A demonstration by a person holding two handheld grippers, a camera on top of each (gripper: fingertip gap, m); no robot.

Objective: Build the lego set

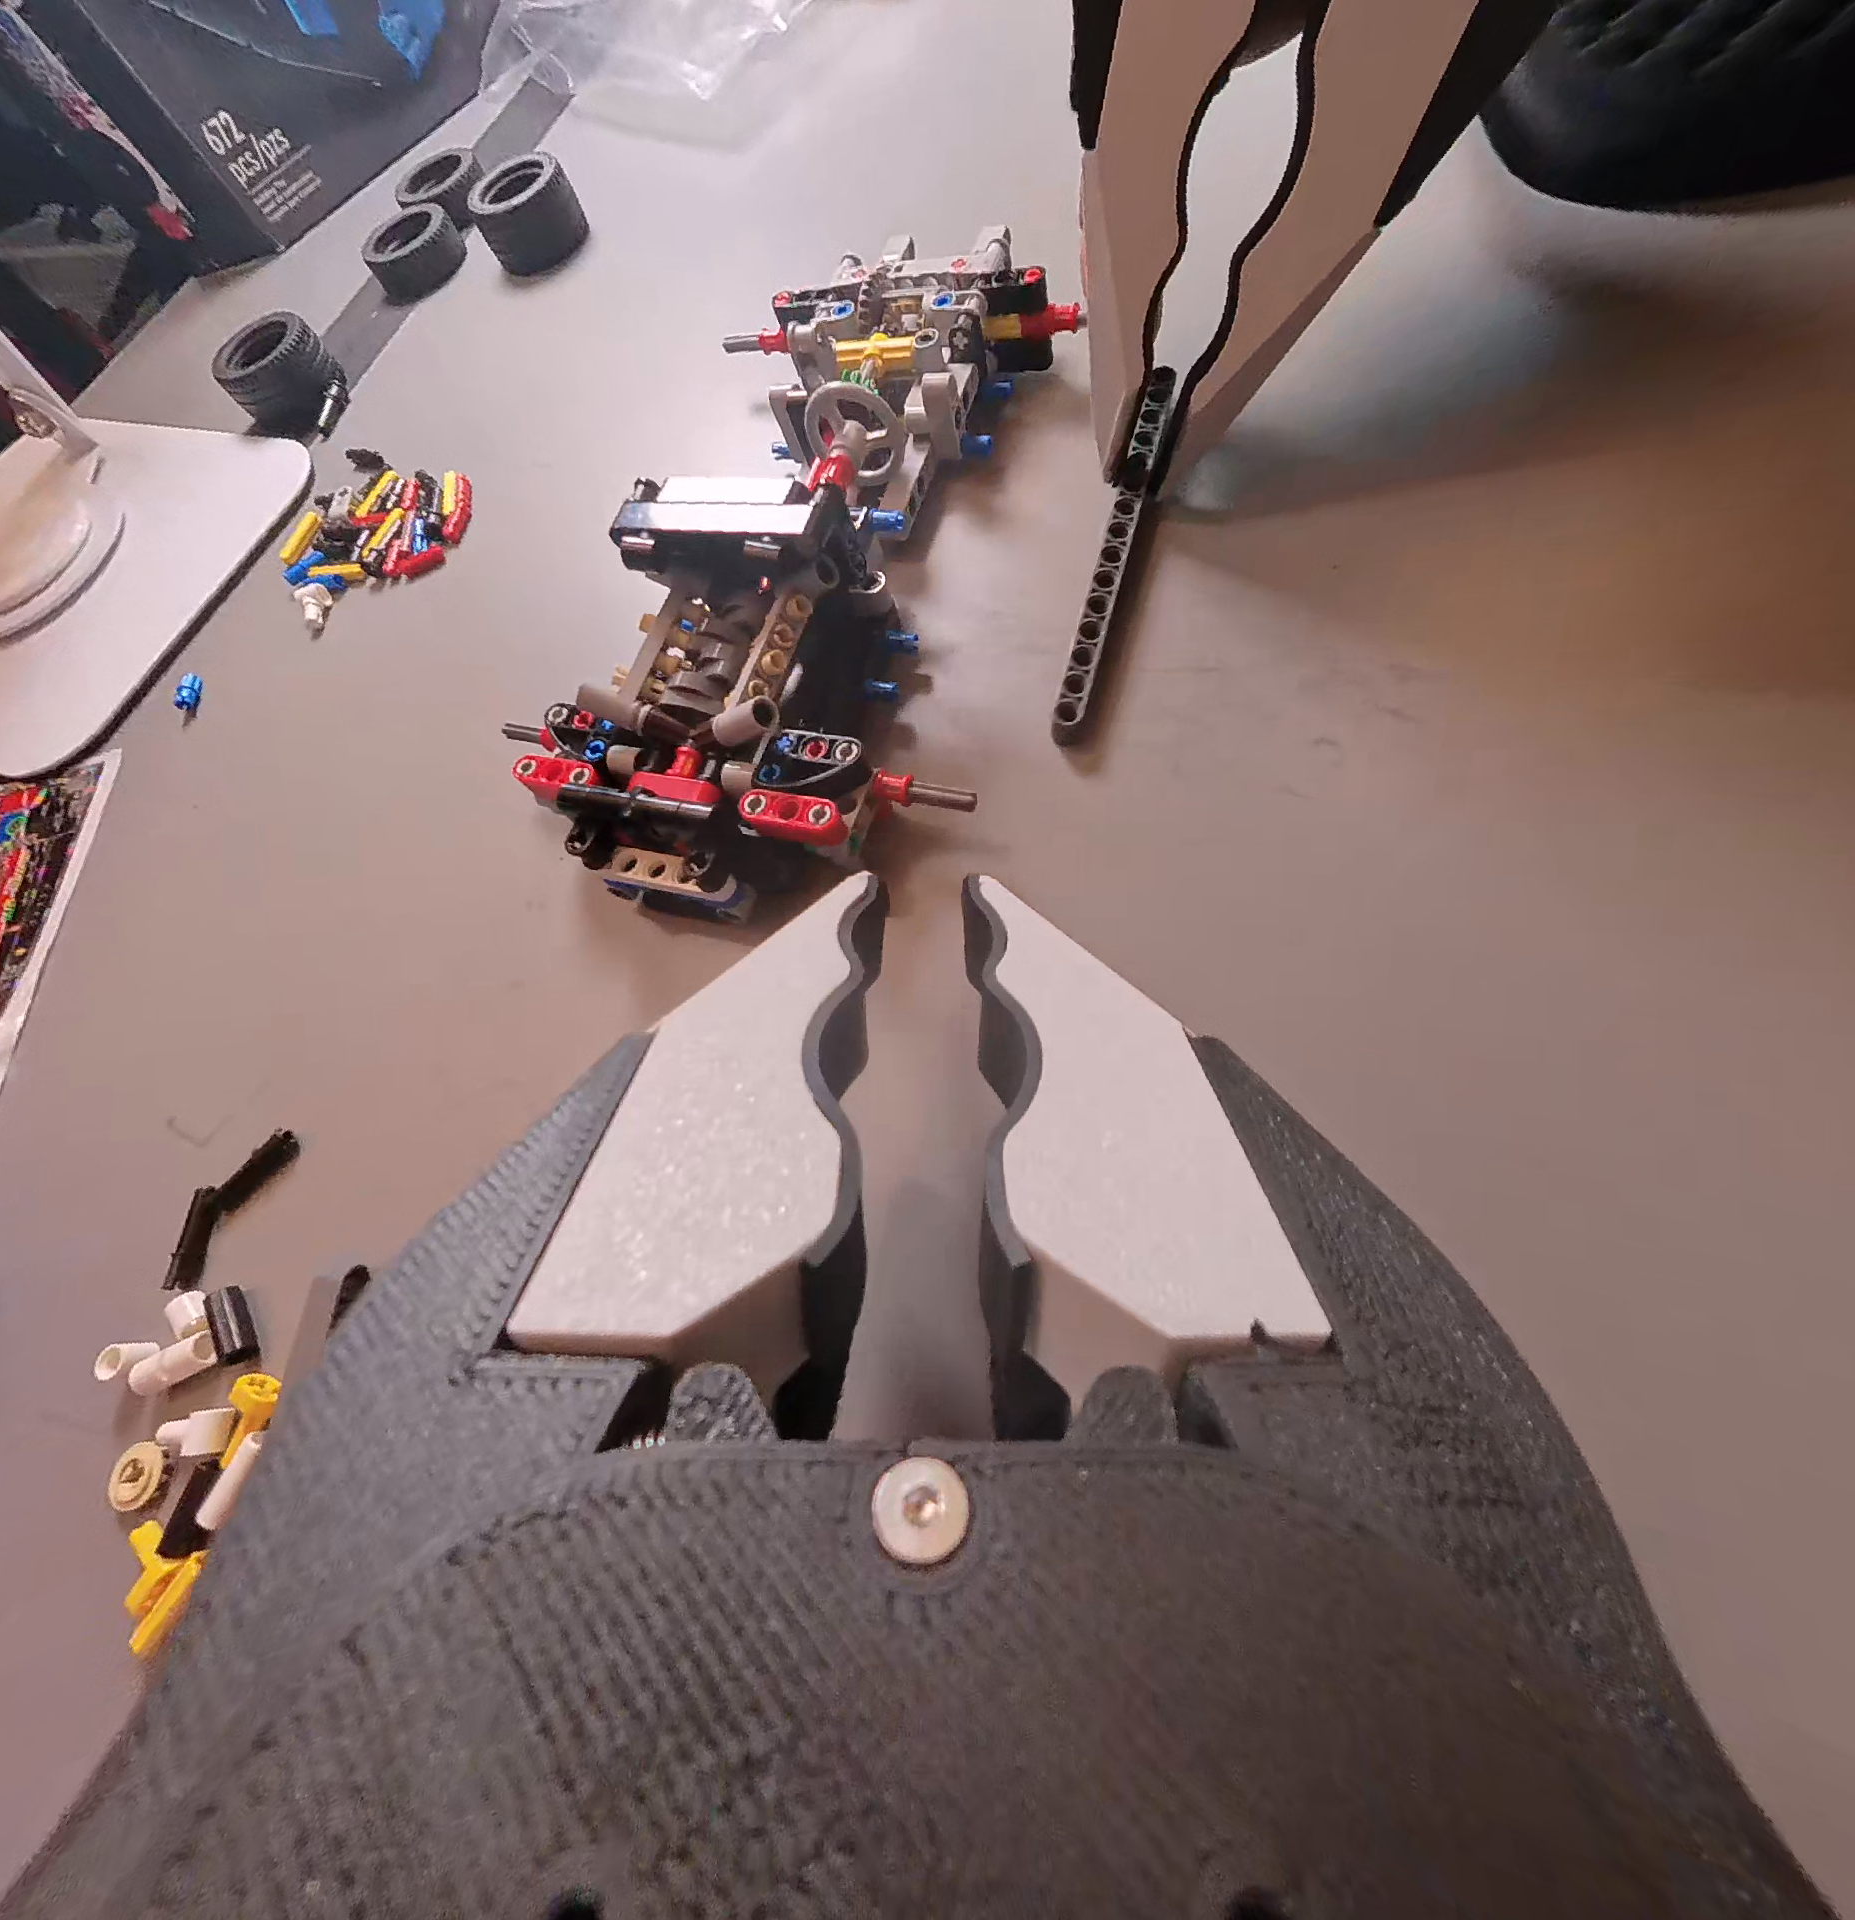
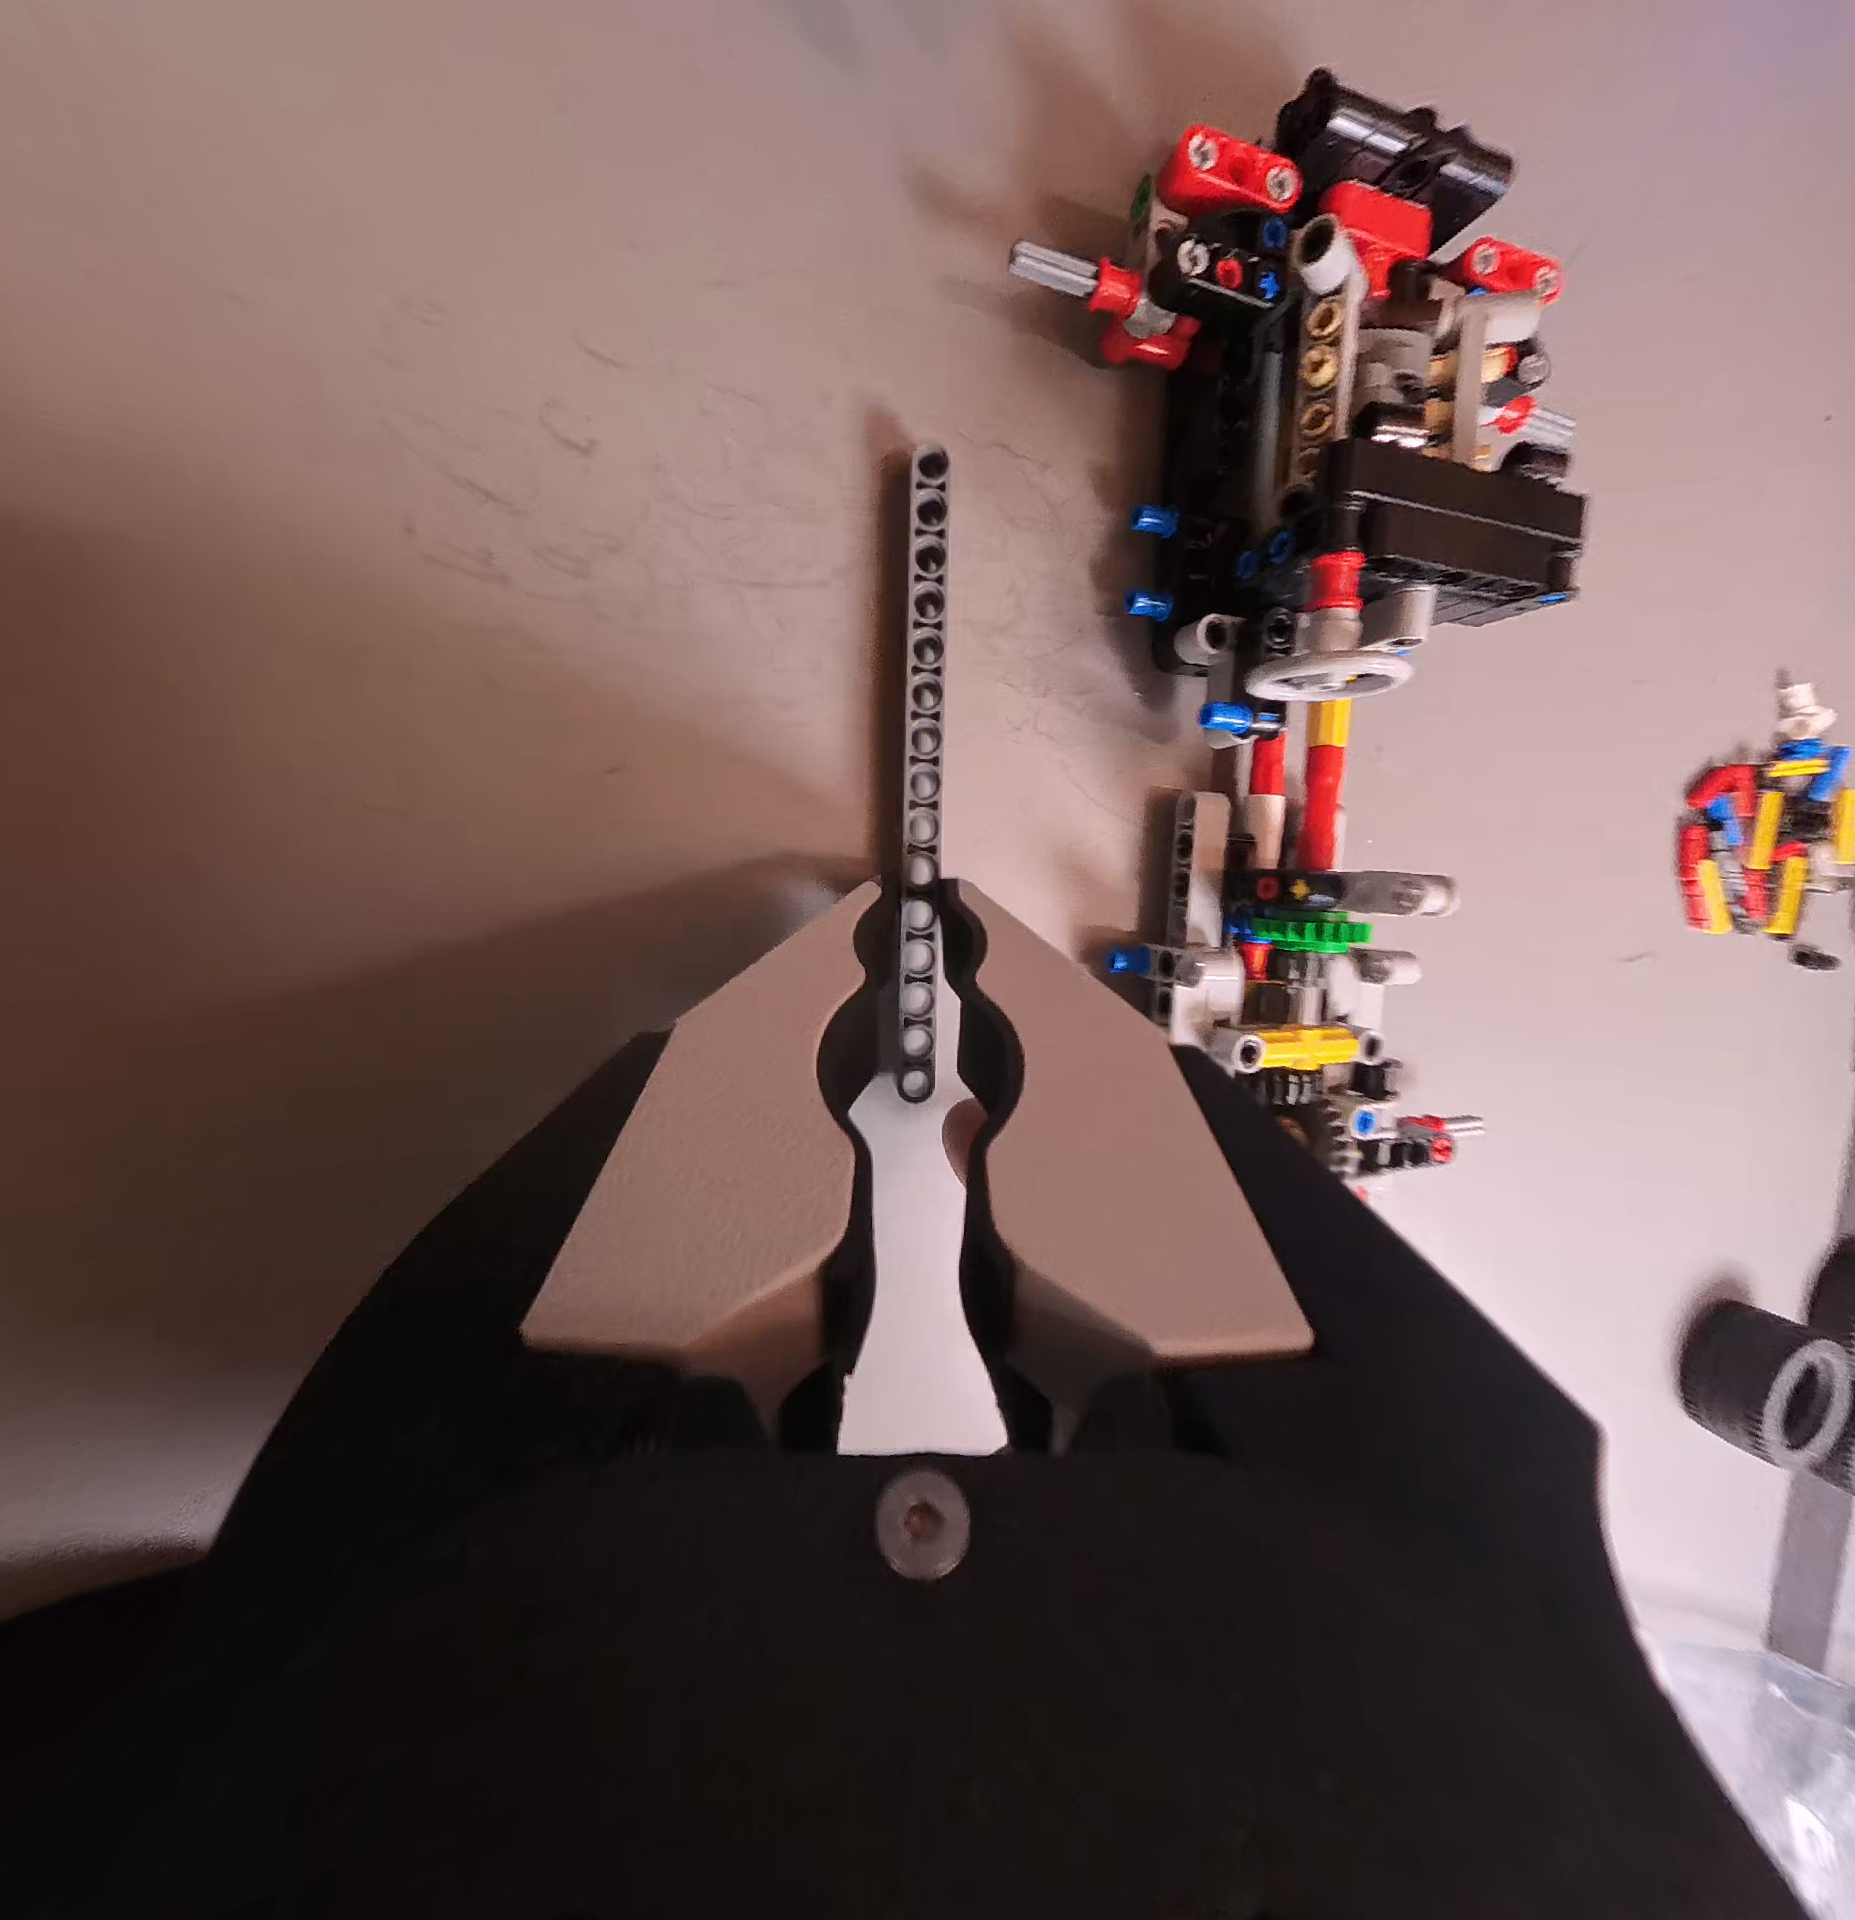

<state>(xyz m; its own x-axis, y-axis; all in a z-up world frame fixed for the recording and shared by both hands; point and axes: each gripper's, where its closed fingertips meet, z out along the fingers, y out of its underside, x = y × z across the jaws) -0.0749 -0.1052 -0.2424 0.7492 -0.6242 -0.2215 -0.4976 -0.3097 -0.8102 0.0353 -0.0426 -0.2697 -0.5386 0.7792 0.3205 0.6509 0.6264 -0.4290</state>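
Grey table [image 1: 1422,935] — right hand-held gripper [image 2: 918,894] clamped on beam [image 2: 925,665], left [image 1: 918,894] apart.

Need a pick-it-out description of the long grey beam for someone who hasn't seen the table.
Start at the half-built car chassis in the middle of the table. Just off its pin-studded side lies the long grey beam, apart from the chassis, one end clamped between the fingertips of the right gripper. It is the only loose part that long: a thin dark grey strip with one row of round holes.
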